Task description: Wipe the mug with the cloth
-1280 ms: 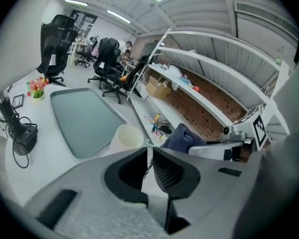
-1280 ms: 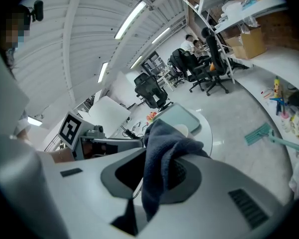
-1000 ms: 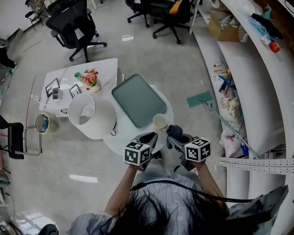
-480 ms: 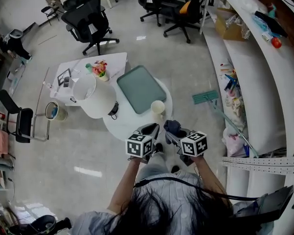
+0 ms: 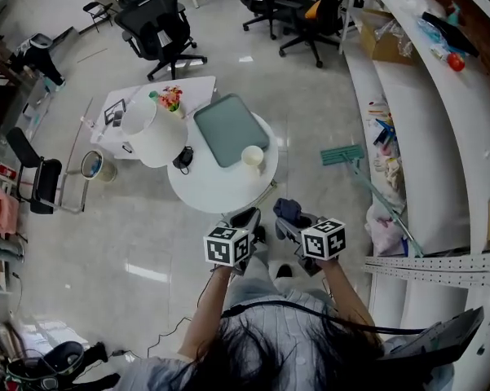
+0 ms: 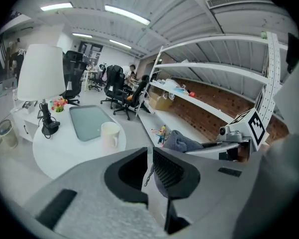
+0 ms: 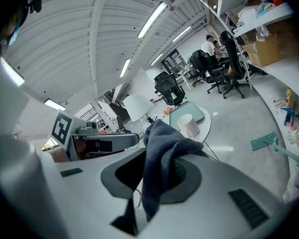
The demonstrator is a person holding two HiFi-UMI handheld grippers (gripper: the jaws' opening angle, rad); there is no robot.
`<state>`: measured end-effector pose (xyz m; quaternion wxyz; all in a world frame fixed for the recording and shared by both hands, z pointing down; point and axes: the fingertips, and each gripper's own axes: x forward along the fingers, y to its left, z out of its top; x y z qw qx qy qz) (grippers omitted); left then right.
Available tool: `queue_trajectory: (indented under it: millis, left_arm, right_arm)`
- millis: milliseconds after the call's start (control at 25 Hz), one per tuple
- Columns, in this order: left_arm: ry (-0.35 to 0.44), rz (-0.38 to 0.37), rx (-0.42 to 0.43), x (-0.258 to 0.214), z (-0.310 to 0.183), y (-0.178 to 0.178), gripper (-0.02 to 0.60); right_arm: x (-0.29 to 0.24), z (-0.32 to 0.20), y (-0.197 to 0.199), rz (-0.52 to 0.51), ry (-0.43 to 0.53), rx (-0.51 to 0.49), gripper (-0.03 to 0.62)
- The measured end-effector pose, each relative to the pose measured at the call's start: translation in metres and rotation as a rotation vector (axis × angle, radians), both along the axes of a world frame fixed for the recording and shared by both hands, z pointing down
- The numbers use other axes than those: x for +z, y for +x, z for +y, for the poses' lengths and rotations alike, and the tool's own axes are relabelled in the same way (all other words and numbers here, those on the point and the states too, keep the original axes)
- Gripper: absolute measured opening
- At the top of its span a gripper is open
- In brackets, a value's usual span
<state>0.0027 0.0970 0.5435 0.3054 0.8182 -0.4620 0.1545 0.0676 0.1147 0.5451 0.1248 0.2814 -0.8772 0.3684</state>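
Note:
A cream mug point(image 5: 252, 157) stands on the near right part of the round white table point(image 5: 208, 192); it also shows ahead in the left gripper view as the mug point(image 6: 110, 134) and small in the right gripper view as the mug point(image 7: 187, 125). Both grippers hang over the floor, short of the table's near edge. My right gripper point(image 5: 287, 216) is shut on a dark blue-grey cloth point(image 7: 161, 151), which drapes over its jaws. My left gripper point(image 5: 246, 218) is shut with nothing between its pads point(image 6: 161, 166).
A grey-green tray point(image 5: 230, 129) and a white lamp point(image 5: 151, 133) share the round table. A low white side table point(image 5: 139, 104) with flowers stands behind it. Office chairs point(image 5: 165, 27) are farther back, long shelves point(image 5: 424, 112) run along the right, and a green mop point(image 5: 342, 153) lies on the floor.
Both grippers have drawn back from the table's near edge toward the person. The mug and table now lie farther ahead. The cloth stays in the right gripper.

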Motion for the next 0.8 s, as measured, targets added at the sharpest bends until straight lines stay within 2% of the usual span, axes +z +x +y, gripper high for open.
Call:
queue_trajectory:
  millis: [360, 520, 800]
  left_arm:
    - [-0.048, -0.033, -0.041, 0.005, 0.051, 0.0, 0.048]
    - [-0.028, -0.058, -0.04, 0.0, 0.052, -0.006, 0.048]
    - [-0.018, -0.06, -0.041, -0.002, 0.059, -0.01, 0.048]
  right_arm:
    - [0.0, 0.028, -0.003, -0.059, -0.015, -0.025, 0.08]
    - [-0.007, 0.028, -0.01, -0.073, -0.004, -0.036, 0.08]
    - [-0.005, 0.03, -0.01, -0.052, 0.004, -0.037, 0.08]
